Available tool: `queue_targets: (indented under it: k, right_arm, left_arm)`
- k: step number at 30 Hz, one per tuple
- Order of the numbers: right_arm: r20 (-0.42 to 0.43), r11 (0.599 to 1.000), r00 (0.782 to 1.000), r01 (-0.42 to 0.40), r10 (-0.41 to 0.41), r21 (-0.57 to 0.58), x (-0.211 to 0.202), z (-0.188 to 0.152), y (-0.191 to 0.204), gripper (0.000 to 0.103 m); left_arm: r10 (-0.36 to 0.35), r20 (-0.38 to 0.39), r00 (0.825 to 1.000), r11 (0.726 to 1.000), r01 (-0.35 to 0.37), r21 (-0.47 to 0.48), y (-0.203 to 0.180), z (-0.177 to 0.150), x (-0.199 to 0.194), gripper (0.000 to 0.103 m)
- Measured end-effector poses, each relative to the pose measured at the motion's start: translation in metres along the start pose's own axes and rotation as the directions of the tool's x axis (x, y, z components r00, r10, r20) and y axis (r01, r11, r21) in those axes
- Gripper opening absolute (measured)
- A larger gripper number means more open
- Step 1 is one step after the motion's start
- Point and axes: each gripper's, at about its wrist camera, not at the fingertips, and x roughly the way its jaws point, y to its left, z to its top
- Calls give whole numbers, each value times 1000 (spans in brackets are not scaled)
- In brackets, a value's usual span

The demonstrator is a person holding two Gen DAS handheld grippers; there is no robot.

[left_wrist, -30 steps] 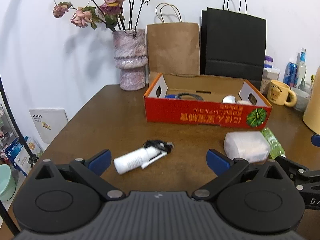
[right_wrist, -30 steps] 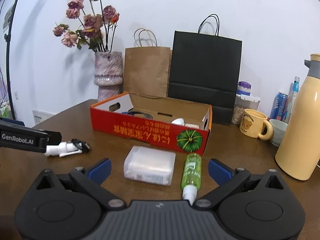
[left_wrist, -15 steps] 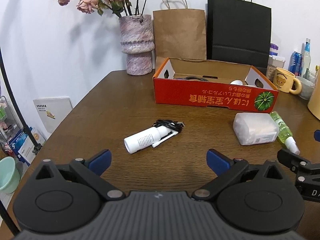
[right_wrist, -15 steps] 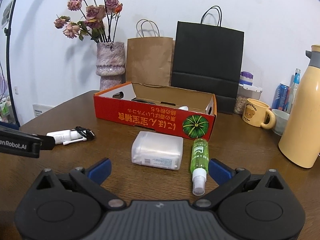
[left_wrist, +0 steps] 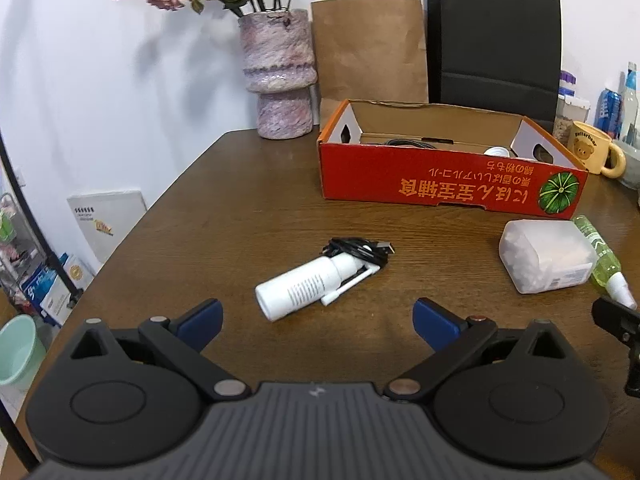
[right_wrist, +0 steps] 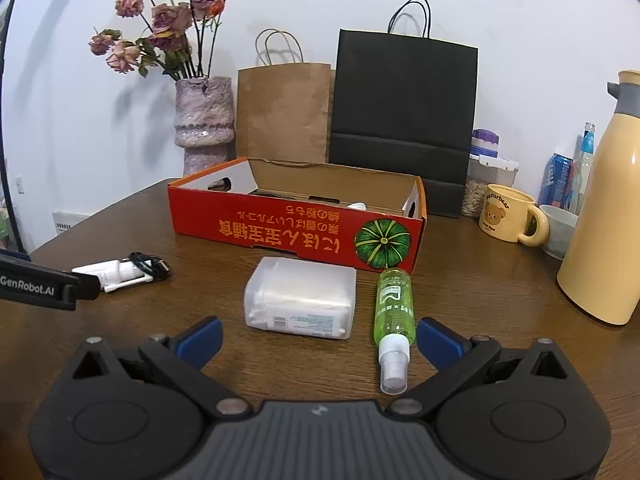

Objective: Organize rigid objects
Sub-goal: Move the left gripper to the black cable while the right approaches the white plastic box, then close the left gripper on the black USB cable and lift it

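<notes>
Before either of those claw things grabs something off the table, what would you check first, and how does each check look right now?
1. Left gripper open and holding nothing: ok.
2. Right gripper open and holding nothing: ok.
3. White bottle free of the black cable: not ok, they touch.
4. Green spray bottle clear of the clear plastic box: ok, a gap shows.
5. Room left in the red box: cannot tell, its floor is mostly hidden.

Box (left_wrist: 448, 184) contents mostly hidden.

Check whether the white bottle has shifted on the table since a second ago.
No. The white bottle lies in the same spot relative to the red box, touching the black cable; only the camera moved.
</notes>
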Motion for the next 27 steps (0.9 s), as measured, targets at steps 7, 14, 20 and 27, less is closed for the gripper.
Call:
queue_targets:
  k: [7,14,20,27]
  right_arm:
    - [-3,999,1000,17,-17,27,10,1,-9,103]
    - [-5,997,999,39,-39,69,19,4,-24,103]
    - [-25,996,999,41,-39,77,25,2,-26,103]
    - [-32,996,999,39,-36,77,27,1,-26,103]
  left_arm:
    - [12,-3,1000,997,-12,71,-13,11,22,103]
    - [9,47,999,989,-16,144,-27,25,40,102]
    - [-27,28,999,981,21,194,-36,30,63,92]
    - [-34,-25,999,974,39,225,-42,28,84,72]
